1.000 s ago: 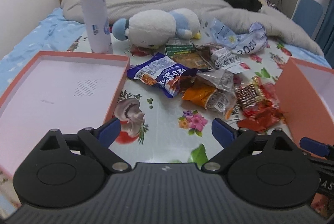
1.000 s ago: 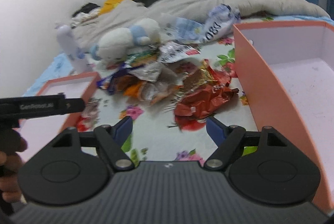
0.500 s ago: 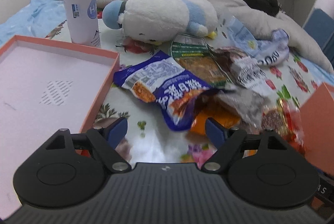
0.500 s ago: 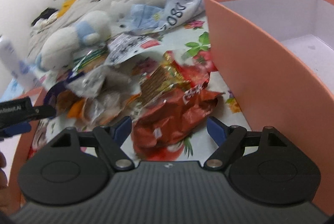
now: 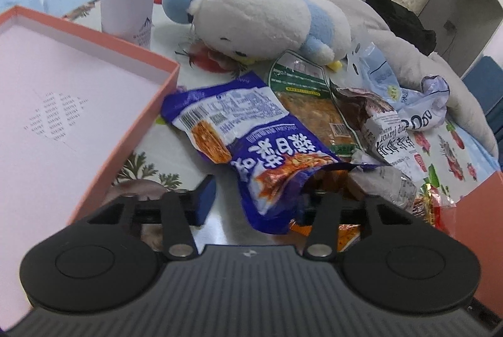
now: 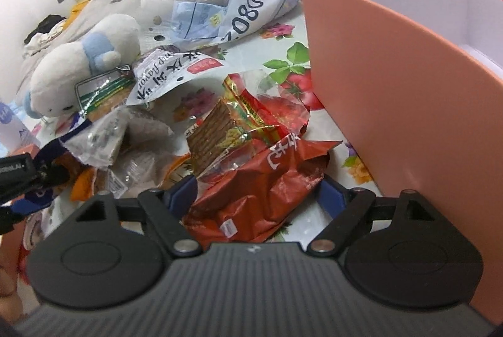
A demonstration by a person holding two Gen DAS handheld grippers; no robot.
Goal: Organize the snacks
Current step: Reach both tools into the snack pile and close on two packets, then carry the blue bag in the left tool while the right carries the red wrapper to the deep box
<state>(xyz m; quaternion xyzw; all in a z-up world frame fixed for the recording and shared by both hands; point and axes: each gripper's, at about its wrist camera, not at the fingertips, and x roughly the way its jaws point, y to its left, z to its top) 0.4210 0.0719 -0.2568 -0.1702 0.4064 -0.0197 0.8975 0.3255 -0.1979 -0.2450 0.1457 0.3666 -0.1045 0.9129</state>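
Left tongs (image 5: 251,198) have just been closing around the purple snack packet (image 5: 251,145), at twelve o'clock of them, not yet gripped; right tongs (image 6: 257,192) gape astride the red packet (image 6: 264,189).

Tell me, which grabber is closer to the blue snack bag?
Left. The left gripper has just been closing around the blue snack bag. The right gripper is further off, open around the red snack bag.
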